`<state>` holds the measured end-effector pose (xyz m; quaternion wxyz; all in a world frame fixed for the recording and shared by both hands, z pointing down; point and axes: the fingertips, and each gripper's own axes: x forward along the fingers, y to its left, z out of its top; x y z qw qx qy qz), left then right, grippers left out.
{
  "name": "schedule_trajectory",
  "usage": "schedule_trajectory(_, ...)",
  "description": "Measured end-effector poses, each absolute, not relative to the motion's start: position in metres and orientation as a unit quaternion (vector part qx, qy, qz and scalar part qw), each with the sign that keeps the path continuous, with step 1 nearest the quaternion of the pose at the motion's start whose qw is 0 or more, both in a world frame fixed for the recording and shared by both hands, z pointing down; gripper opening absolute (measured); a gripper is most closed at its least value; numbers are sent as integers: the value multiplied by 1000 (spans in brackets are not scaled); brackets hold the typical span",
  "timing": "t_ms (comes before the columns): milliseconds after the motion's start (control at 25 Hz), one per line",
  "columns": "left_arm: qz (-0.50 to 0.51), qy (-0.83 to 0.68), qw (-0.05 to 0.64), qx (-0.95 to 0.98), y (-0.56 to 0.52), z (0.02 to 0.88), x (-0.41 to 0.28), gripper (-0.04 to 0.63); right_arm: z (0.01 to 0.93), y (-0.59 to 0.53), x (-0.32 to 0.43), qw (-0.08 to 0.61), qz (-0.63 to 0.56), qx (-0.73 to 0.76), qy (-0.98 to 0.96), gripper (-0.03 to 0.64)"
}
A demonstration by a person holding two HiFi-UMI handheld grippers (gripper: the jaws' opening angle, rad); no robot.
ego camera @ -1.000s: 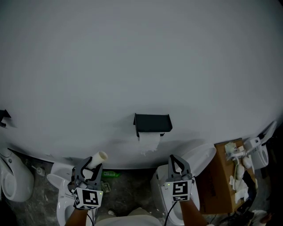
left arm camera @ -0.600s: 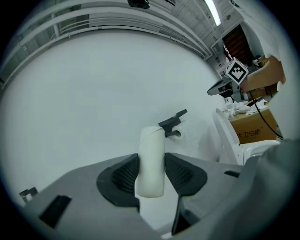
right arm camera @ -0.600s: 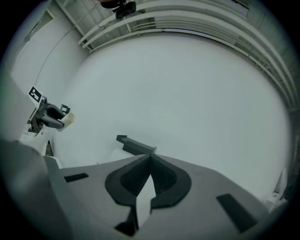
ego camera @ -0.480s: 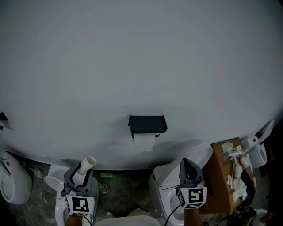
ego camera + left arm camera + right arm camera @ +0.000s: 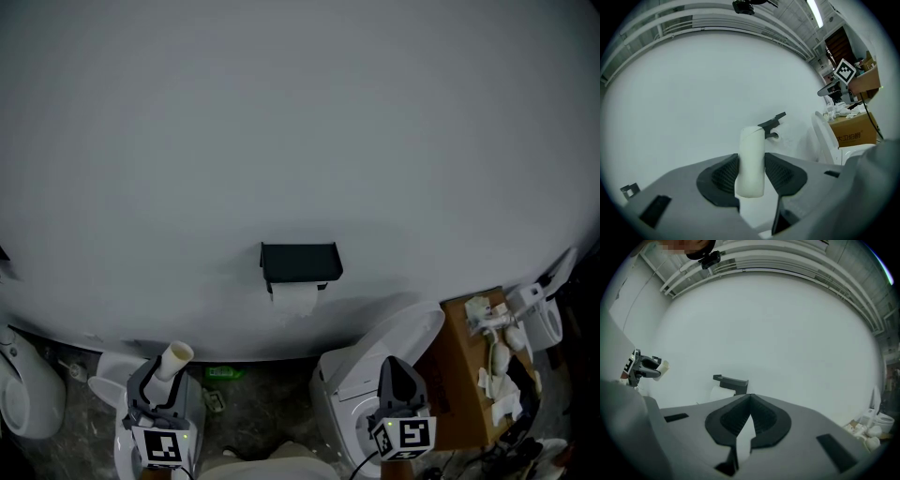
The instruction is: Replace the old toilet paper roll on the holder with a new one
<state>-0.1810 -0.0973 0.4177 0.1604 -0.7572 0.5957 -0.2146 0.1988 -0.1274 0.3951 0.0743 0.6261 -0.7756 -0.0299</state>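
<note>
A black holder [image 5: 300, 262] is fixed to the white wall, with a white paper roll [image 5: 295, 299] hanging under it and a loose sheet trailing down. My left gripper [image 5: 161, 382] stands low at the left, shut on an off-white cardboard tube [image 5: 175, 357] that sticks up past its jaws. In the left gripper view the tube [image 5: 751, 160] stands upright between the pads, and the holder [image 5: 772, 122] lies beyond it. My right gripper [image 5: 394, 366] is low at the right, shut with nothing in it. In the right gripper view, the holder [image 5: 731, 382] shows just above its closed jaws.
A white toilet [image 5: 370, 370] stands under the right gripper, beside a brown cardboard box [image 5: 473, 380] holding white scraps. Another white fixture [image 5: 26, 394] sits at the far left. A green object [image 5: 223, 373] lies on the grey floor by the wall.
Both grippers have dropped lower in the head view, back from the wall. The right one has shifted rightward and rolled. The left still holds the tube.
</note>
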Motion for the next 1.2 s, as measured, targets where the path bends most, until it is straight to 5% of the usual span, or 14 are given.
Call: schedule_trajectory(1200,-167,619,137,-755,-93,404,-195,179,381,-132,183,72,-44,610,-788,-2)
